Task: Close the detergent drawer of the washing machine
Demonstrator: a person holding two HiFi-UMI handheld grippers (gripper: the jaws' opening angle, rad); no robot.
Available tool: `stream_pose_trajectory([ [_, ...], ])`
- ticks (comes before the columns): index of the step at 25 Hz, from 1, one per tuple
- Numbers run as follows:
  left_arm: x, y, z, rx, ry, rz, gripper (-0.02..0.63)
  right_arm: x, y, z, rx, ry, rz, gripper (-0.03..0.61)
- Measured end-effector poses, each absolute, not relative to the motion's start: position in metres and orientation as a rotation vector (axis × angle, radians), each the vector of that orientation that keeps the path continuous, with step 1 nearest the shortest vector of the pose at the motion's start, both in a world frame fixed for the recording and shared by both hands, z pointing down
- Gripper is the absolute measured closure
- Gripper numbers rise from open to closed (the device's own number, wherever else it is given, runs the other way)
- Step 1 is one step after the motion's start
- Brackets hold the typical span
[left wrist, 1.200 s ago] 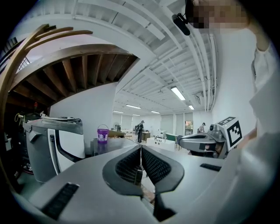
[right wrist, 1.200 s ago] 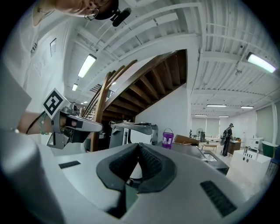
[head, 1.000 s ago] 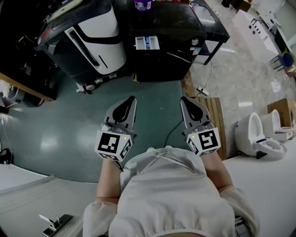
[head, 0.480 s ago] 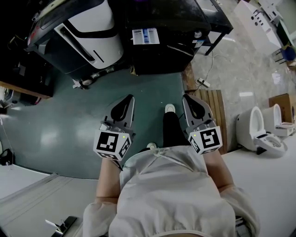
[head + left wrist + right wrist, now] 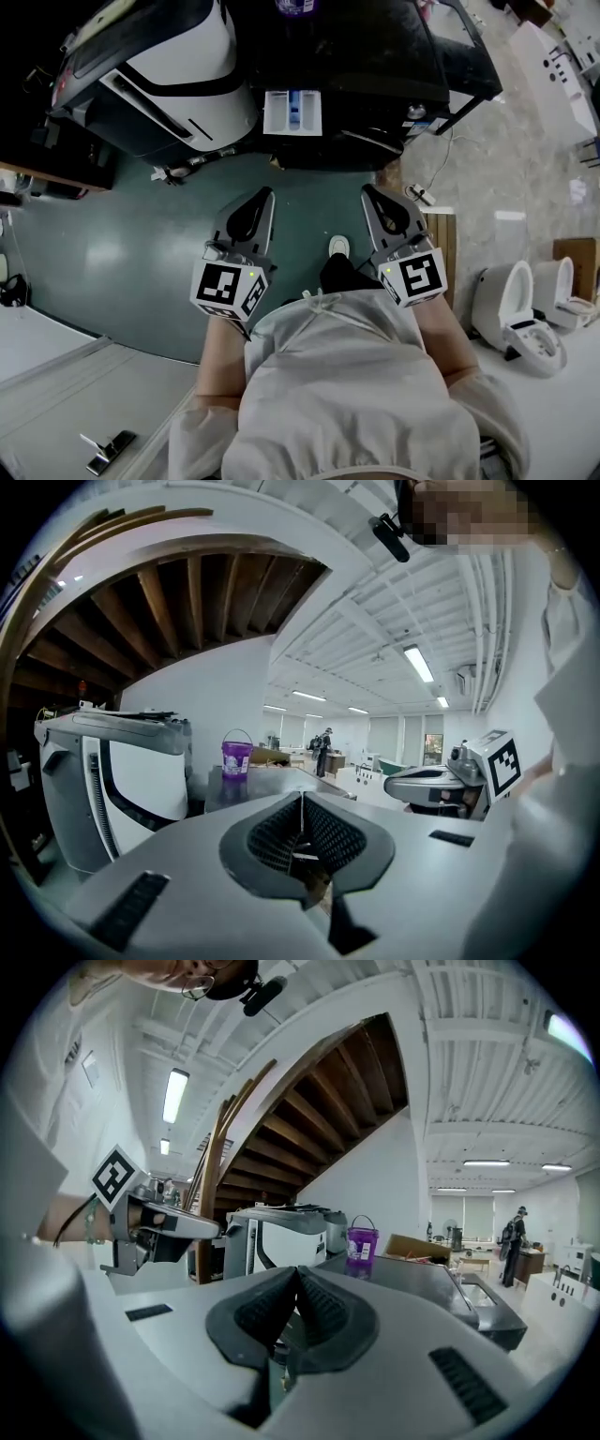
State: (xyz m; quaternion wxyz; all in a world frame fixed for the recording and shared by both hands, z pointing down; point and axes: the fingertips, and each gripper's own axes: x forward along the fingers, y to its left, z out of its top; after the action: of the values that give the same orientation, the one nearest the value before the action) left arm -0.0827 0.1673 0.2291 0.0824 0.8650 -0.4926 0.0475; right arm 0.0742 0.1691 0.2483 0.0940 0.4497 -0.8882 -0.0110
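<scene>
A dull green floor (image 5: 131, 244) fills the head view. At its far edge stands the dark washing machine (image 5: 356, 66), with a white appliance (image 5: 178, 66) just beside it. The detergent drawer (image 5: 292, 111) is pulled out of the machine's front toward the person, its white and blue compartments open to the camera. A purple bucket (image 5: 293, 6) sits on the machine's top above it. The left gripper (image 5: 267, 197) and the right gripper (image 5: 368, 190) are both held low and in front of the body, well apart from the drawer. A shoe (image 5: 338, 246) shows between them.

In the left gripper view the jaws are pressed together with nothing between them. They point over the machine's top toward the bucket, and the drawer itself is out of sight.

The right gripper view shows the same: jaws clenched on nothing, bucket ahead, no drawer in sight.

The step in hand looks like the approach. To close the drawer well, the person would probably step nearer and lower one gripper to drawer height. The clenched tips should meet the middle of the drawer's front face. The push should run straight along the drawer's travel, since an off-centre or slanted push could make it bind.
</scene>
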Motion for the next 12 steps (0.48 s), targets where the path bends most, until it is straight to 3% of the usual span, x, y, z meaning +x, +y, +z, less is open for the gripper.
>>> stream_pose_trajectory([
  [12,-0.053,0.057,0.271,2.443,-1.556,0.215,0.589,0.096,0.038,0.287,1.157,-2.675,0.074,0.574],
])
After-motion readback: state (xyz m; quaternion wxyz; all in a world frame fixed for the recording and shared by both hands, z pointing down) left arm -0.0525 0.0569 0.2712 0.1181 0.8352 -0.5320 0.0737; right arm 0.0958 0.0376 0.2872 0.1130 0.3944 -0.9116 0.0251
